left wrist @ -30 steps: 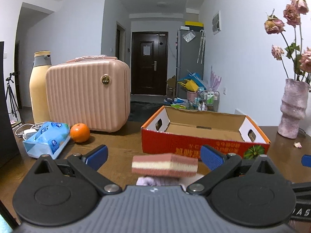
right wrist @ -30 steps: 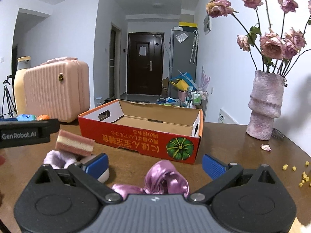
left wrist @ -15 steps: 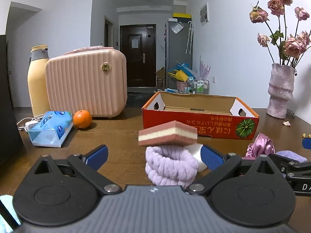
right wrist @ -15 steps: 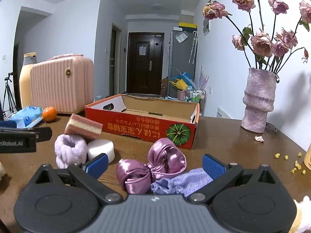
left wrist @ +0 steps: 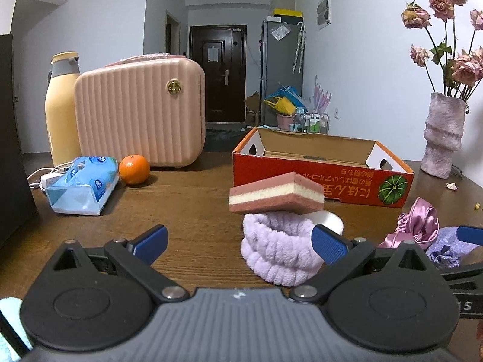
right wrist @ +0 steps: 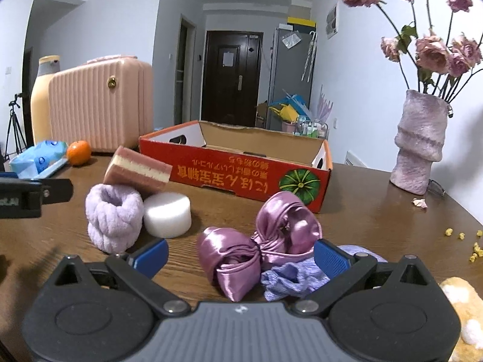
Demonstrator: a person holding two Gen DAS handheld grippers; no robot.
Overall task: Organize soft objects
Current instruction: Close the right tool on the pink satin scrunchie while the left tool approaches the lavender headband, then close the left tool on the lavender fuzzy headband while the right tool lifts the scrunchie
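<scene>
Both claws, L (left wrist: 240, 242) & R (right wrist: 240, 255), spread, empty; sponge (left wrist: 276, 193) atop lilac band (left wrist: 279, 249).

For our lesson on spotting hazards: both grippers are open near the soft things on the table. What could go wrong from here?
1. The sponge rests tilted on the fluffy band and white puck; grabbing the band with the left gripper may topple it.
2. The satin bow overlaps the purple cloth; the right gripper might snag both.
</scene>
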